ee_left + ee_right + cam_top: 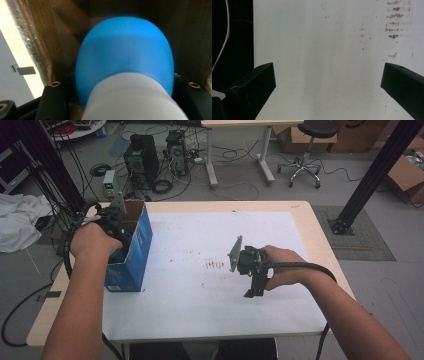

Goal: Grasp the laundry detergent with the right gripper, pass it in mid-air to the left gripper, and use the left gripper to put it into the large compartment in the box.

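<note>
My left gripper (119, 232) reaches down into an open blue cardboard box (134, 255) at the table's left edge. In the left gripper view its jaws stand on either side of a smooth blue dome with a white lower part (125, 50), very close to the camera. My left gripper (124, 86) looks shut on this object, with brown box walls behind it. Over the white sheet right of centre, my right gripper (252, 287) points downward. In its own view my right gripper (328, 72) is open, with nothing but the sheet between the jaws.
A white sheet (200, 300) covers most of the wooden table (310, 212) and carries brown smudges (215, 265) near its middle. Computer towers (142, 160), cables, a stool (307, 150) and a black post (370, 180) stand beyond the far edge.
</note>
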`<state>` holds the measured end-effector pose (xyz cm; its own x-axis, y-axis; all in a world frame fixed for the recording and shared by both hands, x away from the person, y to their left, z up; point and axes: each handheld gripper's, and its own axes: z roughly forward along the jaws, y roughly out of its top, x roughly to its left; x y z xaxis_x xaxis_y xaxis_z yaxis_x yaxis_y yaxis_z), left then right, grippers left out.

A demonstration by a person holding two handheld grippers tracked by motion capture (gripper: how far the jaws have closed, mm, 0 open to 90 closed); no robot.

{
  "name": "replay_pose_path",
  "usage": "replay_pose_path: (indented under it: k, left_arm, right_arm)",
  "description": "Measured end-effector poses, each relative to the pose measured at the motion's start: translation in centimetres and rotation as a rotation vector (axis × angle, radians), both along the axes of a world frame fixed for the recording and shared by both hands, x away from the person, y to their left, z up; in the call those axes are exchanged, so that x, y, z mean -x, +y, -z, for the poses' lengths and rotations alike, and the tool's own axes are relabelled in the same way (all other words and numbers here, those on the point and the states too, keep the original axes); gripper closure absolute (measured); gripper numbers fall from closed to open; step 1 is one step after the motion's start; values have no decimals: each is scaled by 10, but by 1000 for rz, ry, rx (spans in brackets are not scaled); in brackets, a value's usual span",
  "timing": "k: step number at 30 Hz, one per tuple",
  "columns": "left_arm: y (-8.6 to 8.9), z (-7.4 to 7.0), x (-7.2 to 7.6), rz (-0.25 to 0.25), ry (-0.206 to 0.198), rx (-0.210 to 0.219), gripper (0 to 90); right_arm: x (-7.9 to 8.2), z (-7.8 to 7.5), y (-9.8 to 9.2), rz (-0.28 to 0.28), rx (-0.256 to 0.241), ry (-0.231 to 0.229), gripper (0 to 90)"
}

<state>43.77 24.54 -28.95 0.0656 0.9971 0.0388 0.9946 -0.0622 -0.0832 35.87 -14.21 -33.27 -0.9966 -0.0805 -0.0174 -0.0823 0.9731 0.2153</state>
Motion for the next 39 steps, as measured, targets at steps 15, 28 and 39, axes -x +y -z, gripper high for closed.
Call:
replay_pose_path:
  k: [15, 28, 39]
  left_arm:
    - [4, 1, 6, 3, -50, 24, 381]
    - [2, -5, 8, 4, -72, 20, 313]
    - [1, -13, 10, -6, -69, 24, 277]
  right_arm:
    - [1, 0, 4, -5, 8, -3, 0]
    - [2, 1, 6, -8, 13, -3, 0]
    - [3, 1, 7, -10, 5, -4, 0]
